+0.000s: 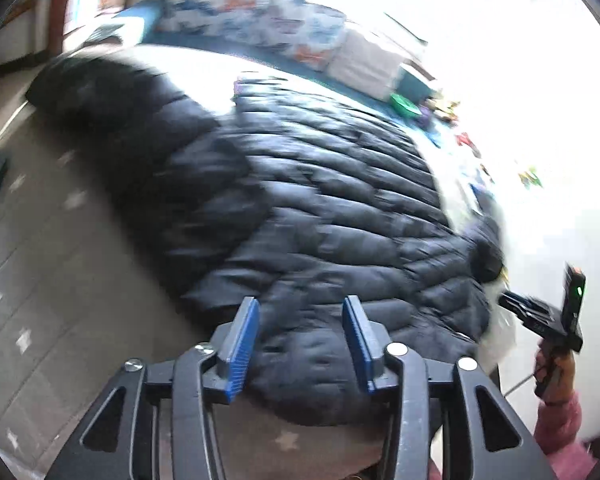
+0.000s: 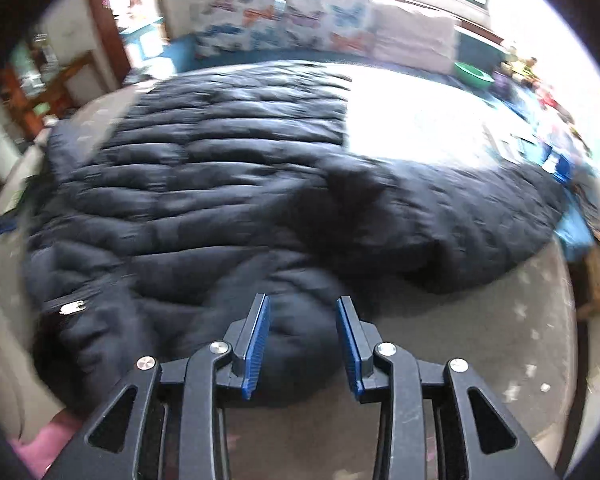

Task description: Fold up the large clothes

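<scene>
A large dark navy quilted puffer jacket (image 1: 300,208) lies spread on a grey star-patterned bed cover (image 1: 60,280). My left gripper (image 1: 302,312) is open, its blue pads just above the jacket's near edge, holding nothing. In the right wrist view the same jacket (image 2: 220,184) fills the middle, a sleeve stretching right and a zipper pull (image 2: 73,306) at the left. My right gripper (image 2: 302,310) is open over the jacket's near edge, empty. The right gripper (image 1: 556,312) also shows at the right of the left wrist view. Both views are motion-blurred.
Butterfly-print pillows (image 2: 284,24) and a pale folded blanket (image 2: 412,40) line the far side. A green bowl (image 2: 473,73) and small colourful toys (image 1: 460,136) sit at the far right. Wooden furniture (image 2: 40,92) stands at the far left. A pink sleeve (image 1: 560,424) shows low right.
</scene>
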The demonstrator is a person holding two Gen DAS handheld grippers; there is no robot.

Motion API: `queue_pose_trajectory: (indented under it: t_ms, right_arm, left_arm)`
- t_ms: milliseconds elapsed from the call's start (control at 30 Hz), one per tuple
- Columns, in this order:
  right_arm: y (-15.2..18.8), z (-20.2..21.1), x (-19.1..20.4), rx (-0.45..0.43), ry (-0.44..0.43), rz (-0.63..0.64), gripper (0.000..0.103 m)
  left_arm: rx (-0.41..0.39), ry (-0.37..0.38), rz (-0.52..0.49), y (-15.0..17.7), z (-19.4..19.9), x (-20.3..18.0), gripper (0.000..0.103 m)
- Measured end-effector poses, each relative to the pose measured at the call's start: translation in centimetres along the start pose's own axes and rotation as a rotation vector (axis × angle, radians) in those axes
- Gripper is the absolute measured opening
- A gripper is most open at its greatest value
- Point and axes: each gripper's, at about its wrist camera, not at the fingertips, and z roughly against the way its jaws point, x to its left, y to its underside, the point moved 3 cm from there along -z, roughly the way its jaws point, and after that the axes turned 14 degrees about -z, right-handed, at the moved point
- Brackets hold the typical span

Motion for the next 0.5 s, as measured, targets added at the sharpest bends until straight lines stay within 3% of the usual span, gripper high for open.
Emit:
queue_pose_trajectory:
  t_ms: [167, 367, 500]
  right_arm:
    - [1.4, -1.6, 5.6, 0.082, -0.202, 0.094, 0.038]
    - [5.3, -5.3, 9.5, 0.186, -0.230, 0.201, 0.038]
    - [7.2, -6.5, 9.4, 0.178, -0.196, 0.241, 0.038]
  left_arm:
    - [0.061, 0.098, -0.167, -0.6, -3.6, -6.7, 0.050]
    - [0.131, 0.175, -0.281, 0.5, -8.5, -12.1, 0.050]
    - [0.211, 0.185, -0.350, 2.5, -12.0, -14.3, 0.050]
